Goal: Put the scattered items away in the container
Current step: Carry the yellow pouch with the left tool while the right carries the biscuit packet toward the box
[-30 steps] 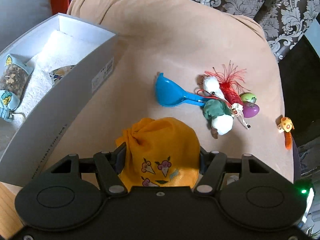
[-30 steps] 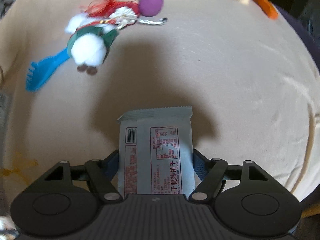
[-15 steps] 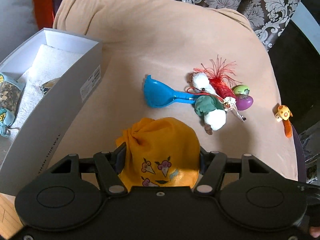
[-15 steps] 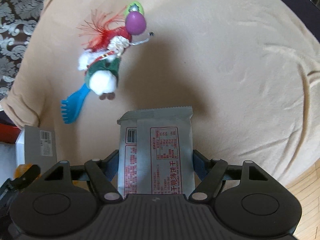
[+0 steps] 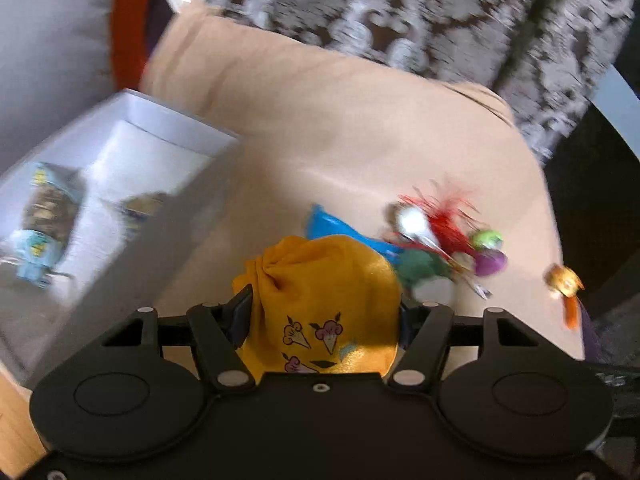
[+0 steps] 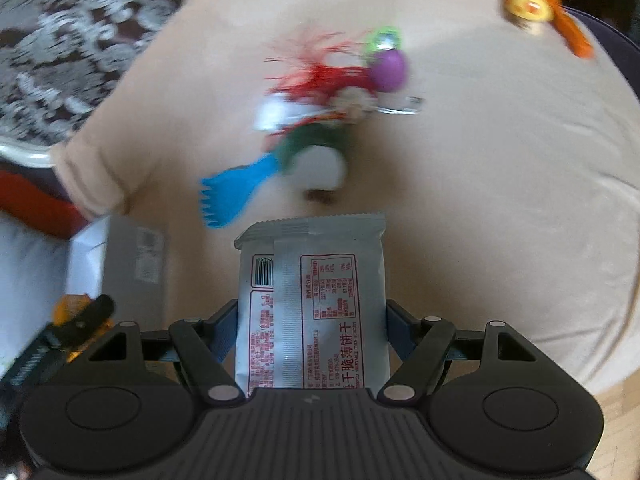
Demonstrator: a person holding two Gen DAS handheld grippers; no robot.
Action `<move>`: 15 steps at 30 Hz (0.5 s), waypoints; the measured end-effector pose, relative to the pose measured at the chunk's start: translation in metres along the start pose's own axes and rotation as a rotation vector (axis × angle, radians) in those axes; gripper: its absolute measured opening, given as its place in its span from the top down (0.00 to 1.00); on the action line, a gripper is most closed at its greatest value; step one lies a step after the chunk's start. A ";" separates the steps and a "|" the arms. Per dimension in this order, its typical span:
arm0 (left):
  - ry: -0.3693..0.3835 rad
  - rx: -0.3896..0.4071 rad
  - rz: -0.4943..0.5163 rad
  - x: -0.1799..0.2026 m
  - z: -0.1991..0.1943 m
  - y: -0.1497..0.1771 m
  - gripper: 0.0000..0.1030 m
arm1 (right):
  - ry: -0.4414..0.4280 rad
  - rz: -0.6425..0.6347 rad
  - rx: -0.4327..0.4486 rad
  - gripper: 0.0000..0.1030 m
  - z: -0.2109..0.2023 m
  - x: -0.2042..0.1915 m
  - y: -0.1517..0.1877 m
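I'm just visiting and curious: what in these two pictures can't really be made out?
- Left wrist view: motion blur smears the packets in the white box; their labels are unreadable.
- The yellow pouch hides part of the blue scoop.
- Right wrist view: the toy pile is blurred.
- The biscuit packet has print too small; its lower end sits behind the tool body.

Both my wrist feeds are smeared with motion blur, worst toward twelve o'clock, while whatever sits at six o'clock stays sharp. Soft daylight gives a pale sheen on the beige cushion (image 5: 360, 128) around the centre. Fisheye bending curves everything near the rims, and corners fall dark.
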State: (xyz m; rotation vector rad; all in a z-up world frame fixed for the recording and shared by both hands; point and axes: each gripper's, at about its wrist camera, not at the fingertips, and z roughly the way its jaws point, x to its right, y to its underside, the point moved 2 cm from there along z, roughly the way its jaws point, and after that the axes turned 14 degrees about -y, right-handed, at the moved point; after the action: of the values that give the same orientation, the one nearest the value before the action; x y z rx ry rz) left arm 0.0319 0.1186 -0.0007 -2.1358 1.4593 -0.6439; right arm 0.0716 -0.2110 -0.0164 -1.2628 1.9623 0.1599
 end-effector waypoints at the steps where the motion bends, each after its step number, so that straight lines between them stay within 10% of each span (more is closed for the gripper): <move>1: -0.006 0.000 -0.020 -0.010 0.000 -0.008 0.41 | -0.008 -0.019 -0.004 0.27 0.001 -0.011 -0.002; 10: -0.152 0.186 -0.124 -0.114 -0.040 -0.100 0.40 | -0.084 -0.291 -0.058 0.27 0.013 -0.134 -0.018; 15: -0.220 0.106 -0.113 -0.163 -0.023 -0.106 0.40 | -0.146 -0.401 -0.081 0.27 0.035 -0.204 -0.024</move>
State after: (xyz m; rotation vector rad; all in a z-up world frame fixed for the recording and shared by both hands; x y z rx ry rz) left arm 0.0412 0.3033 0.0638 -2.1422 1.1702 -0.4959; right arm 0.1507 -0.0591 0.1028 -1.6216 1.5586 0.1262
